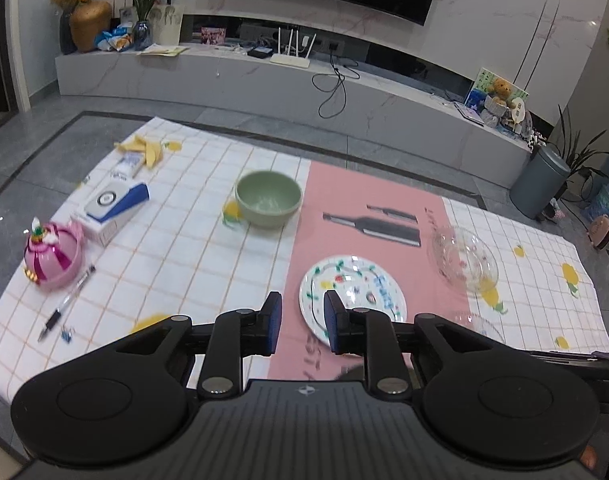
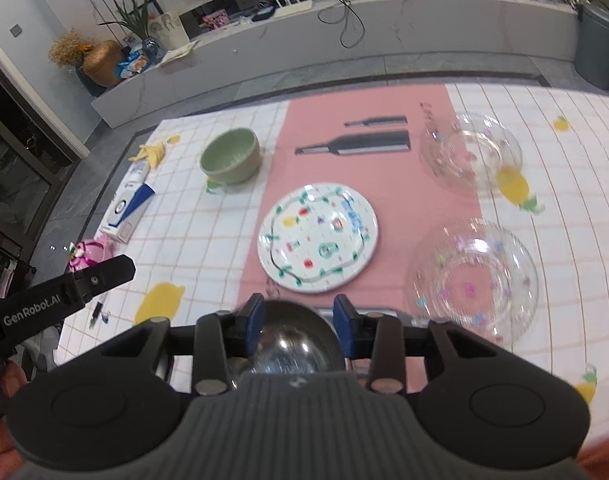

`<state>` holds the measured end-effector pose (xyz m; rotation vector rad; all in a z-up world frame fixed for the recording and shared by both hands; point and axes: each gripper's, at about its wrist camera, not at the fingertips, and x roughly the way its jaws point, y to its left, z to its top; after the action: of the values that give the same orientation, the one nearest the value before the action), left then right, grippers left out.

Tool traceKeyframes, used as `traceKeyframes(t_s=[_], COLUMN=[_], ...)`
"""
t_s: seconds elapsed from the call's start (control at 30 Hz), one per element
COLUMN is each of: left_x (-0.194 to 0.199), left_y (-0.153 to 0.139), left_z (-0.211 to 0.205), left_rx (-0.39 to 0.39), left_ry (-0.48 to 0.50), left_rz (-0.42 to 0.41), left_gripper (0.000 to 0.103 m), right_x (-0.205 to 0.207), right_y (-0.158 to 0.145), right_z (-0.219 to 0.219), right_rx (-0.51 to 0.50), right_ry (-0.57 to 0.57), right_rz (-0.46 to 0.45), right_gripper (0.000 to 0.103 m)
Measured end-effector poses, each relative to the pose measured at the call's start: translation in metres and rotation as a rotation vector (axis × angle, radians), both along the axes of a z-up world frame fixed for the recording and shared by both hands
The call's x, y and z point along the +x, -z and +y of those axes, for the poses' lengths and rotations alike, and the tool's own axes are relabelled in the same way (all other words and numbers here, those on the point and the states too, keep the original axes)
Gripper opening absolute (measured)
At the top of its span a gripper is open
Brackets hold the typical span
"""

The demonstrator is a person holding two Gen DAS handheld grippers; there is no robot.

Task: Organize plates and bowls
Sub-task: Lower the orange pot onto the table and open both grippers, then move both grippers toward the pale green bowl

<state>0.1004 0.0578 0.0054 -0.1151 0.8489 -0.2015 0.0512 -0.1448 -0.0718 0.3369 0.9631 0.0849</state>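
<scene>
pink toy pot [image 1: 53, 255], pen [image 1: 66, 305], banana peel [image 1: 144, 148], blue-white box [image 1: 112, 210]

The steel bowl [image 2: 294, 340] sits half hidden behind the right gripper's [image 2: 298, 320] body; glass plates [image 2: 474, 276] blur.

Two glass plates [image 2: 470, 150], one patterned plate [image 2: 318, 238], two bowls [image 2: 230, 155] (one steel).

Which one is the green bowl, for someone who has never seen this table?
Start at the pink strip running down the middle of the checked tablecloth. Just off its left edge, toward the far side, beyond the painted plate, stands the green bowl. It is the only opaque, deep dish; the glass dishes lie on the right.
</scene>
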Motion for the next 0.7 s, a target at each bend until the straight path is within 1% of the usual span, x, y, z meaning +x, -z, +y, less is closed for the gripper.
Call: traceKeyframes(t_s=[0.23,0.33,0.4,0.6,0.7], left_x=[0.031,0.045,0.055,0.09,0.106], left_y=[-0.003,-0.002,-0.001,0.005,0.011], left_z=[0.006,0.008,0.009,0.017,0.023], left_rx=[0.011,0.025,0.028,0.018,0.006], left_ry=[-0.013,-0.011,-0.008,-0.029,-0.05], left_rz=[-0.005,-0.016,-0.031,-0.039,-0.045], left_gripper=[0.026,0.03,0.036,0.046,0.051], right_x=[0.033,0.049,0.061,0.098,0.118], right_y=[-0.009,-0.009,-0.007,0.0,0.003], right_z=[0.016,0.022,0.026,0.034,0.034], right_rx=[-0.009,-0.016,-0.019,-0.028,-0.029], right_ry=[-0.047,-0.064,-0.075,-0.077,-0.07], right_rz=[-0.02,-0.021,-0.02,-0.013,-0.008], right_gripper=[0.045,0.049,0.049,0.05,0.053])
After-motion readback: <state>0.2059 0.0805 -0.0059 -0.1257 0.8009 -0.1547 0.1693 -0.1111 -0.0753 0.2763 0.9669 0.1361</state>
